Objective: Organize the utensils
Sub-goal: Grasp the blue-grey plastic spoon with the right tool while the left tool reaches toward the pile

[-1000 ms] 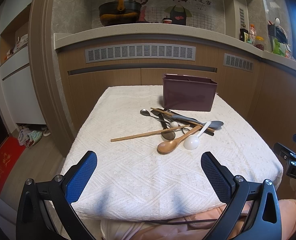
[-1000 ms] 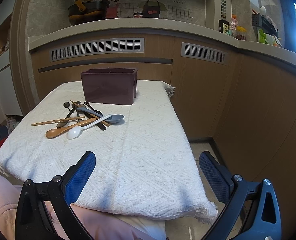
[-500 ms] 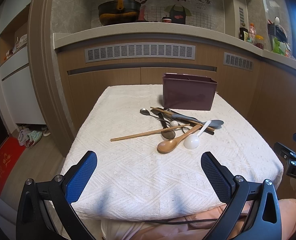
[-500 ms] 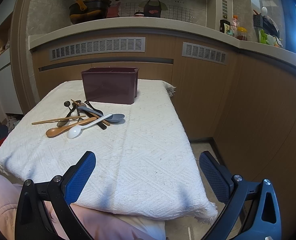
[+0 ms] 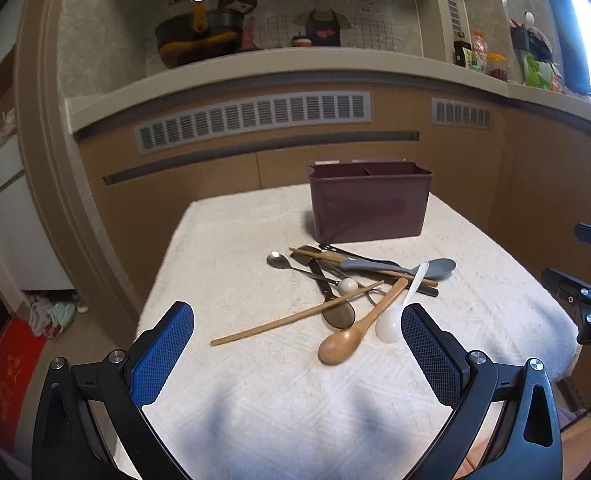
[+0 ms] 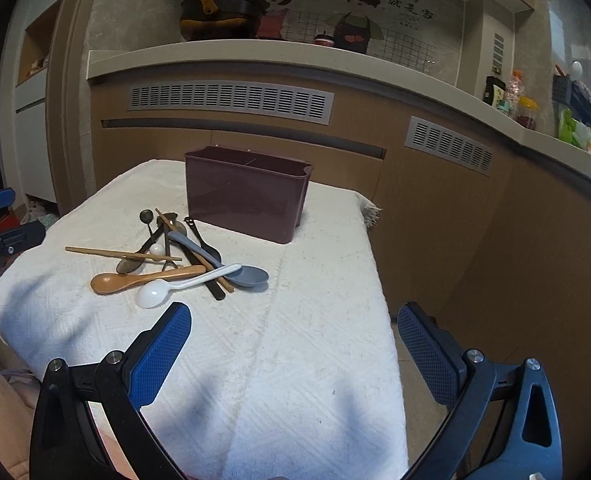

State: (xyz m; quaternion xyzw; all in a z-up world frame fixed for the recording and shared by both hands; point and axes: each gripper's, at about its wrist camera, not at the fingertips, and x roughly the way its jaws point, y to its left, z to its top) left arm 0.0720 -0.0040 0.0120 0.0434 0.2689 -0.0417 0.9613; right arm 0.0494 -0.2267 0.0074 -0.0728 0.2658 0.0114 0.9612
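Note:
A pile of utensils lies on the white cloth-covered table (image 5: pixel 255 392): a wooden spoon (image 5: pixel 355 332), a white spoon (image 5: pixel 395 316), a grey spoon (image 5: pixel 399 267), a long wooden stick (image 5: pixel 295 316), a dark translucent spoon (image 5: pixel 333 304) and a small metal spoon (image 5: pixel 279 260). A maroon divided holder (image 5: pixel 369 202) stands behind them. My left gripper (image 5: pixel 297 350) is open and empty, just short of the pile. My right gripper (image 6: pixel 293 346) is open and empty, over the table's near right part; the pile (image 6: pixel 167 264) and holder (image 6: pixel 247 196) lie ahead to its left.
A wooden counter front with vents (image 5: pixel 251 120) runs behind the table. The table's right edge (image 6: pixel 383 304) drops to the floor beside the cabinets. A red mat (image 5: pixel 3 372) and cloths lie on the floor at left. The right gripper's body shows at the left view's right edge (image 5: pixel 587 300).
Both grippers have moved forward over the table toward the utensil pile, so the pile and holder look closer. Both stay open. The utensils have not moved.

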